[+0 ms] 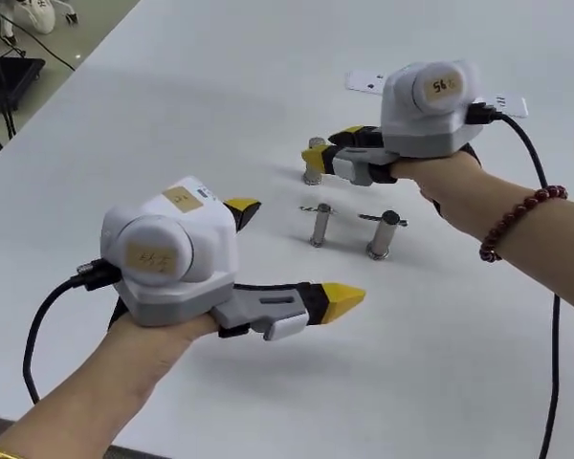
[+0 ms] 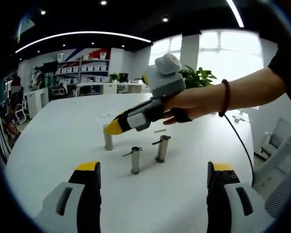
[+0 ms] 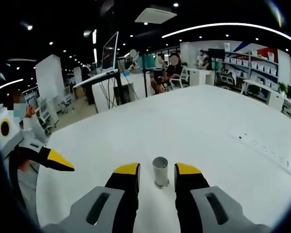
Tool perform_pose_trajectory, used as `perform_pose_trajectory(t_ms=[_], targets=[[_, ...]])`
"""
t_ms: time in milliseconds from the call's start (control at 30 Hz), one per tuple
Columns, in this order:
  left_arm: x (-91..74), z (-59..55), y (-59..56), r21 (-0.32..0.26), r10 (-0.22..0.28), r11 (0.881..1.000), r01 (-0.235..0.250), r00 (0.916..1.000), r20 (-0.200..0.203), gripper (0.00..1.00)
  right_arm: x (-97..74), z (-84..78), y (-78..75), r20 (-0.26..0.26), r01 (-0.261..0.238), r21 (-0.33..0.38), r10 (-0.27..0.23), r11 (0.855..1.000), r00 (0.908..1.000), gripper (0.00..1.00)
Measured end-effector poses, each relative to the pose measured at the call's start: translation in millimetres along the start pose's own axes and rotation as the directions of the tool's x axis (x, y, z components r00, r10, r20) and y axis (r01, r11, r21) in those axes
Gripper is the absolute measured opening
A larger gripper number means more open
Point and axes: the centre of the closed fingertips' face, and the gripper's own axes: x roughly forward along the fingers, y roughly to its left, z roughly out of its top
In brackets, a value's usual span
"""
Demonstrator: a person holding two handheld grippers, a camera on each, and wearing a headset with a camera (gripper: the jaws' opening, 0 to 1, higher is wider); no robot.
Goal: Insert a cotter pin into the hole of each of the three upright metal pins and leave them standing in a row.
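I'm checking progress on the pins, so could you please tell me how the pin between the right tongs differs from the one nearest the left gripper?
The far pin shows no cotter pin; the near pin has a cotter pin through its top. The far pin stands between the right gripper's open tongs; the near pin stands free. Both are upright on the white table.

White table (image 1: 220, 86); a paper card (image 1: 365, 82) lies on its far side. Potted plant (image 2: 199, 77) by windows. Monitor (image 3: 110, 51) on distant desk.

White table (image 1: 172, 115), three metal pins (image 1: 320, 228) standing upright close together, two carrying cotter pins (image 1: 311, 207), white labels (image 1: 365, 82) beyond
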Motion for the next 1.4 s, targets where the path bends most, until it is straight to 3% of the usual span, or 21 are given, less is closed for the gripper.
perform_pose_trajectory(t_ms=[233,733,1000,1233,1400], targets=[[-0.5,1.6,0.0,-0.006,0.003,1.0,-0.003,1.0,0.006,0.88,13.7,-2.7,-1.0,-0.017,-0.003,0.002,0.003,1.0,0.9998,0.16],[0.1,1.4,-3.9,-0.01,-0.011,1.0,0.011,0.9999,0.0,0.85,16.5,-5.9,-0.3,-0.026,0.005,0.0,-0.005,1.0,0.9996,0.09],[-0.4,2.1,-2.7,-0.016,-0.004,1.0,0.004,1.0,0.001,0.84,9.4,-6.8,3.8,-0.03,0.012,-0.036,-0.013,0.999,0.9995,0.08],[0.6,1.9,-3.2,-0.017,-0.006,1.0,0.006,1.0,-0.001,0.84,1.7,-9.3,-1.8,-0.045,0.022,-0.053,-0.025,0.998,0.9987,0.07],[1.0,2.0,-4.0,-0.017,-0.008,1.0,0.008,1.0,-0.001,0.84,-10.8,-8.9,-8.2,-0.033,0.043,-0.018,-0.043,0.999,0.9985,0.07]])
